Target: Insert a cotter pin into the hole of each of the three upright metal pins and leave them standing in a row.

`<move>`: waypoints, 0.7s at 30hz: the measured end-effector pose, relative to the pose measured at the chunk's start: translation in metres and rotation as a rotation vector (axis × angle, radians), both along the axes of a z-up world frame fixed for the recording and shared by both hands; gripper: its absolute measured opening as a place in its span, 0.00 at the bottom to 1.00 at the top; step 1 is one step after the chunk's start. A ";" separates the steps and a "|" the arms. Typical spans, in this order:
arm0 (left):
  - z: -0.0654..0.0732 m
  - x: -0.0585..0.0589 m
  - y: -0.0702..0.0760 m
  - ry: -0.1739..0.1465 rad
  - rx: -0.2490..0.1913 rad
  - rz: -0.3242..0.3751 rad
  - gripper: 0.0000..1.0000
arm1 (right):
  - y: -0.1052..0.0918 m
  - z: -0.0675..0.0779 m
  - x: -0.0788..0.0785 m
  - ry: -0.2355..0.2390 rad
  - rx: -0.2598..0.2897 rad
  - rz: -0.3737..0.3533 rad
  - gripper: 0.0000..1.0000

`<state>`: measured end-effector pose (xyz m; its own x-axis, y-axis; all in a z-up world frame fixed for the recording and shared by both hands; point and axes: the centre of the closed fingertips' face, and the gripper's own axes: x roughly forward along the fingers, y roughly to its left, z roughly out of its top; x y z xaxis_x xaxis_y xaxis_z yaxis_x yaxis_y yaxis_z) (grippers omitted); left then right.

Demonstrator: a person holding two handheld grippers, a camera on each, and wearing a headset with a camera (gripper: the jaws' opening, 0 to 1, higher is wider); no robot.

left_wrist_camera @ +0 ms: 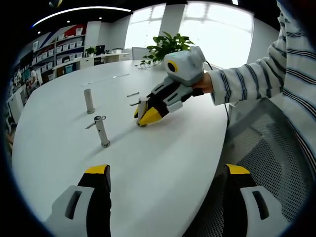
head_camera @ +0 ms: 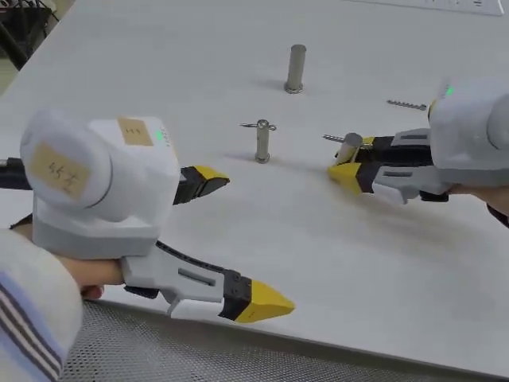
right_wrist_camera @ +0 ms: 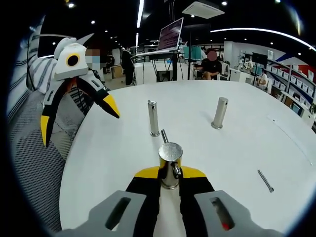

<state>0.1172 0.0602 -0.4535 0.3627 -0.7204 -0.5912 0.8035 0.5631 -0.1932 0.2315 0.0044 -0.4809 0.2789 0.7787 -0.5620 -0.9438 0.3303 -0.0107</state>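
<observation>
1. Your right gripper (head_camera: 350, 159) is at the right side of the desk (head_camera: 318, 255). Its jaws are clenched on a metal pin (head_camera: 350, 148), and the pin's foot is on the desk.
2. A cotter pin (head_camera: 334, 138) sticks out sideways near the top of this metal pin.
3. Your left gripper (head_camera: 238, 239) is near the front edge of the desk. Its jaws are released, spread wide, and they grasp nothing.
4. The middle pin (head_camera: 262, 142) stands upright between your two grippers, apart from both. A second cotter pin (head_camera: 258, 125) passes through its top.
5. The far pin (head_camera: 296, 69) stands upright further back.
6. A loose cotter pin (head_camera: 406, 104) lies flat on the desk, near your right gripper on its far side.
</observation>
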 end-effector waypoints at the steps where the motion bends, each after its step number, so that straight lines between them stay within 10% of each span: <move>1: 0.000 0.000 0.000 0.000 0.000 -0.001 0.94 | 0.000 0.000 0.000 -0.001 0.001 -0.002 0.09; 12: 0.000 0.000 0.002 0.002 0.007 0.006 0.93 | -0.001 0.000 0.001 -0.025 -0.009 0.003 0.10; 21: 0.008 0.005 0.004 -0.017 -0.008 0.032 0.90 | -0.013 0.026 -0.005 -0.009 0.013 -0.081 0.42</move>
